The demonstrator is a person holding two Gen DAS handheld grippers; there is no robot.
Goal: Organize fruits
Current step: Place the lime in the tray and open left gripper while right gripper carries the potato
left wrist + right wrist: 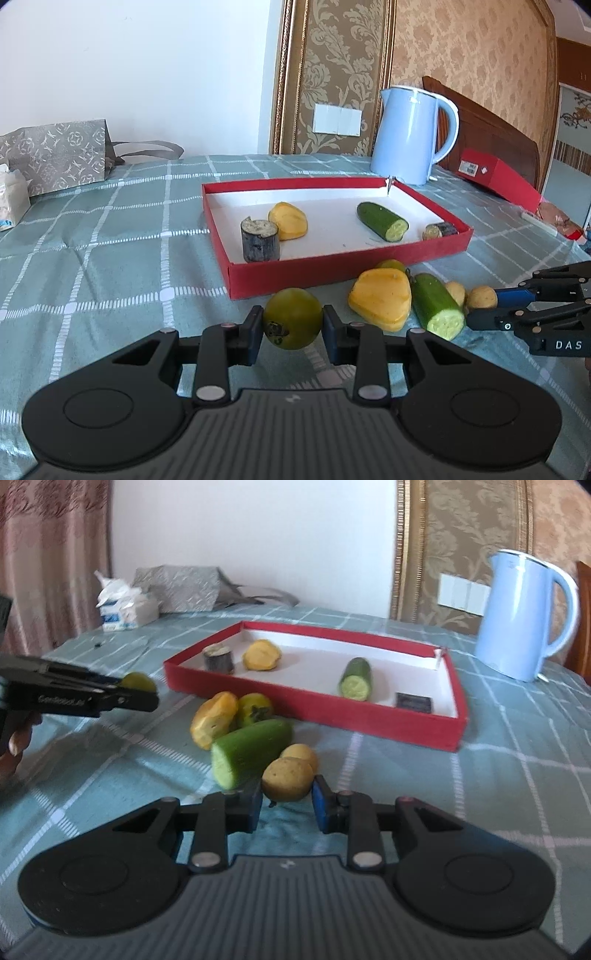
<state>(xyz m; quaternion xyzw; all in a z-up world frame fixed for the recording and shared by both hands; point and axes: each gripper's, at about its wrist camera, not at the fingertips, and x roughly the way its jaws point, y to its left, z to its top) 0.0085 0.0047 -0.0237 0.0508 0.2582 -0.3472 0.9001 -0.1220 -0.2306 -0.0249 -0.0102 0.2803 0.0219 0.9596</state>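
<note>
Loose cucumber (248, 751) lengthwise toward tray (406, 722)

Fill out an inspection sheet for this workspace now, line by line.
Surface: table under a teal checked cloth, creased.
Job's things: red tray holds a yellow fruit piece, a cucumber piece and two dark stubs. On the cloth before it: a yellow piece, a cucumber chunk, a greenish-orange fruit, two small tan fruits.
Clutter: blue kettle, grey gift bag, tissue pack, red box.
Grippers: left gripper shut on a green round fruit; right gripper shut on a tan fruit.
Cables: nothing seen.
Surroundings: patterned wallpaper, wall switch, curtain.
</note>
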